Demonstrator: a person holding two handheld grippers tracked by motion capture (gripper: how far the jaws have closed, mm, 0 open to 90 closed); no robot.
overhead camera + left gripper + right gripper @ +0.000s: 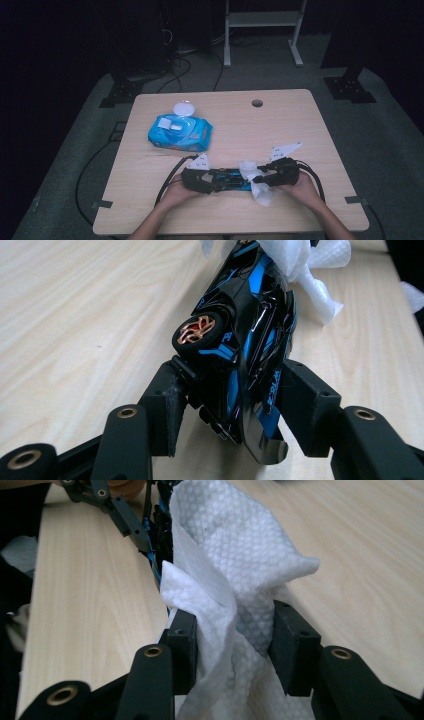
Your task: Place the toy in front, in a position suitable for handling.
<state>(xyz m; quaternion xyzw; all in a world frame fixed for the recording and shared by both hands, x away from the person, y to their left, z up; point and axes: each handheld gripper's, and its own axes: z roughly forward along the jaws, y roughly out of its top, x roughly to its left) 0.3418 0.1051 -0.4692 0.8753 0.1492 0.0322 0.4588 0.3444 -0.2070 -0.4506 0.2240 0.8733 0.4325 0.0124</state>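
On the tabletop (pixel 300 130), behind our hands, lies a blue wipes pack (pixel 180 132). Our left gripper (pixel 235 407) has its jaws clamped on a black-and-blue toy car (pixel 245 335); our right gripper (pixel 235 645) pinches a white wipe (pixel 235 565) against the car's far end.

Light wood table (pixel 300 125), rounded corners, standing on grey floor (pixel 380 130). Round cable hole (pixel 257 103) near far edge, well beyond grippers. Blue wet-wipe pack (pixel 180 133) lies flat on tabletop, far and to left of left gripper (pixel 212 182), well apart from it; white flip lid (pixel 183 108) open, tilted back. Dark tape strips at near corners: one (pixel 102 204) left of left gripper, one (pixel 353 199) right of right gripper (pixel 260 177). Both grippers over near edge, middle of tabletop.
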